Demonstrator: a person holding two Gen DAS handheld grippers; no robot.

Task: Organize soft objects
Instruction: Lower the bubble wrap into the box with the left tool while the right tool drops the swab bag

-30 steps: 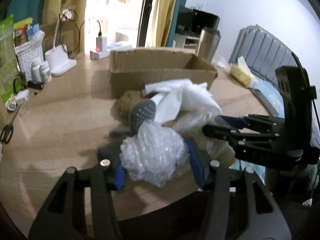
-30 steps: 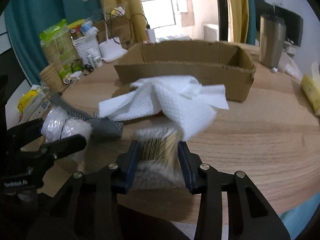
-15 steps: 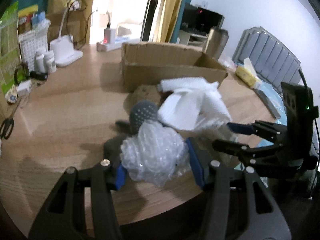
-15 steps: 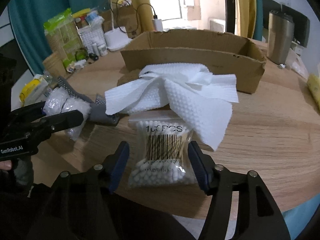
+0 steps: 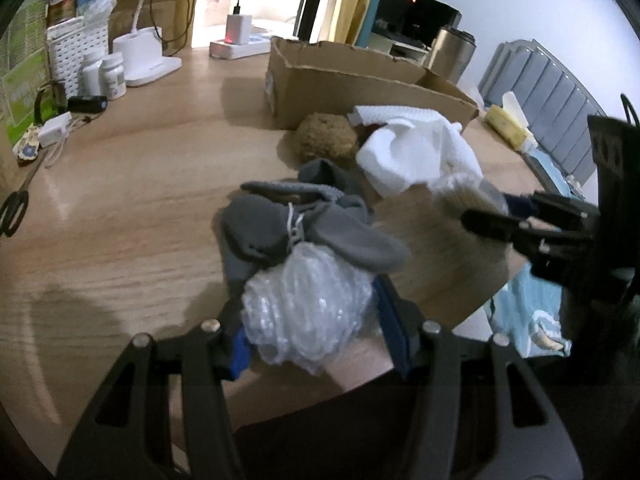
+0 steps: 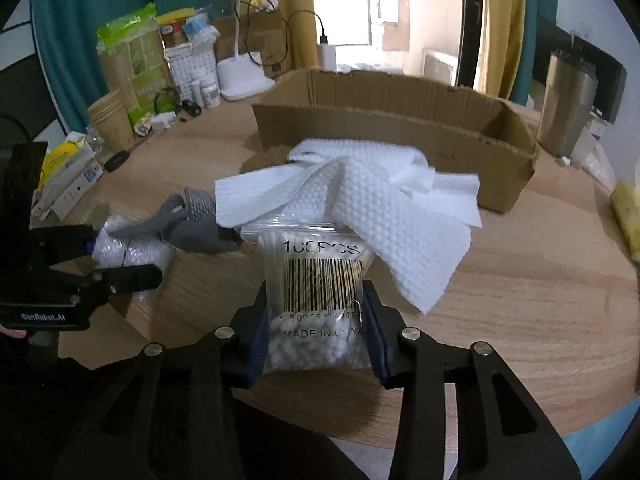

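Both grippers are loaded just in front of the cardboard box [image 6: 400, 128], presumably so both go in together: left gripper [image 5: 316, 320] clamped on the bubble wrap wad [image 5: 308, 304], right gripper [image 6: 316, 320], jaws just closing, pinching the cotton swab bag [image 6: 318, 292].

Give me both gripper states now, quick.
Left gripper: closed on the bubble wrap wad.
Right gripper: jaws just closing, gripping the cotton swab bag.

bubble wrap [image 5: 308, 304]: crumpled, 6 o'clock | grey socks [image 5: 304, 224]: heaped, centre | white towel [image 6: 360, 208]: draped over cotton-swab bag [image 6: 320, 300], 12 o'clock of it
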